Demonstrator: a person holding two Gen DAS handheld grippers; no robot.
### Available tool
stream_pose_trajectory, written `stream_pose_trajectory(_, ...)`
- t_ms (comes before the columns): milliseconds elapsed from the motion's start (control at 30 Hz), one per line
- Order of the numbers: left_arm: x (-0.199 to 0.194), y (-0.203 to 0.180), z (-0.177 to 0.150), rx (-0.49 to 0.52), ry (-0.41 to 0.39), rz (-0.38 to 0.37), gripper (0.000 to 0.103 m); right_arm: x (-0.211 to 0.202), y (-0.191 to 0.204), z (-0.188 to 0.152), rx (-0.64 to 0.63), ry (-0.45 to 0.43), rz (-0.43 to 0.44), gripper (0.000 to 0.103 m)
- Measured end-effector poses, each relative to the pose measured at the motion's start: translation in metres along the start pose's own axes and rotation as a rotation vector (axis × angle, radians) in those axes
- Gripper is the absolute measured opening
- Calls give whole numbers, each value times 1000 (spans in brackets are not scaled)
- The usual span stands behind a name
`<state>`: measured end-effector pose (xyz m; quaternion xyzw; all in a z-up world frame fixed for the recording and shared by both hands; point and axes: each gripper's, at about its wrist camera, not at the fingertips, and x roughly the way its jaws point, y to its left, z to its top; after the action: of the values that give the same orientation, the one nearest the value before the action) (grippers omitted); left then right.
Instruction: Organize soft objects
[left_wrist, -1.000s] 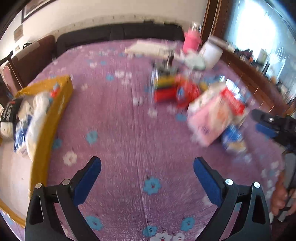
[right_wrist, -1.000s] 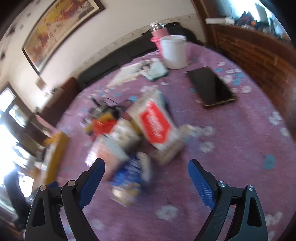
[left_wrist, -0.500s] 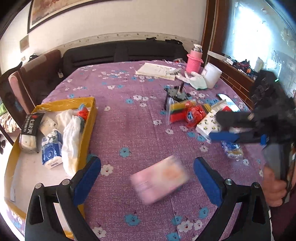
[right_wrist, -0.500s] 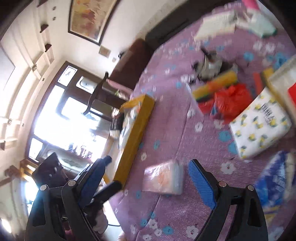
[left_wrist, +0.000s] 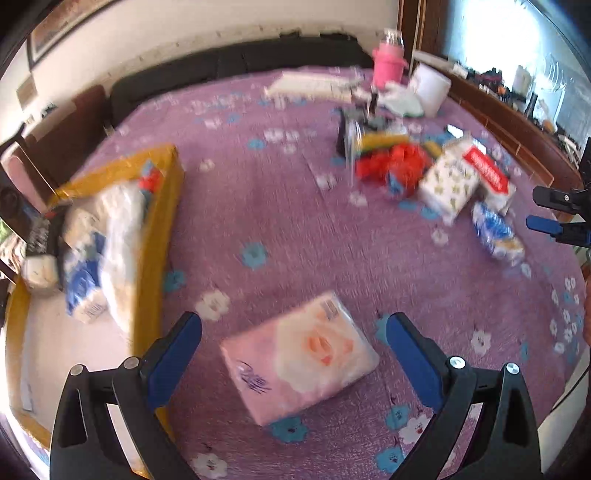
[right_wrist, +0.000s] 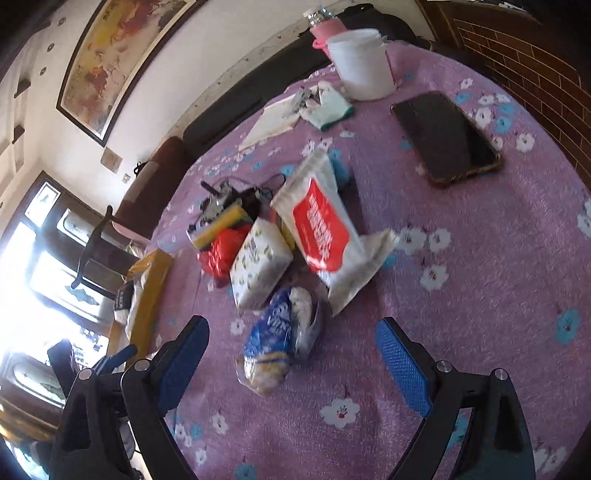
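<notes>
I am holding my left tool (left_wrist: 293, 341) with its fingers spread wide over a pink tissue pack (left_wrist: 299, 360) lying on the purple flowered bench (left_wrist: 277, 221), a yellow tray (left_wrist: 155, 236) of soft packs sitting at left.

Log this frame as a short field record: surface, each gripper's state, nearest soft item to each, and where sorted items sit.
surface: purple floral tablecloth
left gripper: jaws open, empty
nearest to left: pink rectangular tissue pack, lying flat between the jaws, untouched
right gripper: jaws open, empty
nearest to right: blue and white plastic-wrapped pack, on the cloth
sorted items: yellow cardboard box at left, holding white and blue packs
unsorted pile: white tissue pack with red label, patterned white tissue pack
</notes>
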<state>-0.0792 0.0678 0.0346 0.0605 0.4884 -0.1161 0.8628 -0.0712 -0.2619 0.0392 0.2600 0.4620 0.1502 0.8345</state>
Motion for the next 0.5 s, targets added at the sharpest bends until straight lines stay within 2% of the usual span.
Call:
stream_pose_trajectory(33,5,-4,-1,-5,33,-38,100,5,4,-3,-7,8,-1,94)
stream_pose_trajectory(100,4,-13,-3,1,36,-111,100,14,12,-8,-31,26,-3,94)
stream_pose_trajectory(200,-13,-25,-3,20,13,-309,100,33,32,-13,-91,52,-30,94)
stream_pose_trajectory(233,-21,-29,-2,45,-15,-305,100,37,37,-15,-111,55,-50,94)
stream_pose_trajectory(267,-27,-32,-2,75,-48,-261,100,41,42,-17,-130,53,-74,94)
stream_pose_trajectory(333,-31,-35,-2,130,-108,-127,100,46,50,-19,-166,44,-117,94)
stream_pose_trajectory(367,-30,-35,-3,143,-119,-94,100,47,53,-20,-177,42,-131,94)
stream_pose_trajectory(500,-23,-39,-12,235,-142,-41,100,50,57,-22,-202,46,-167,94)
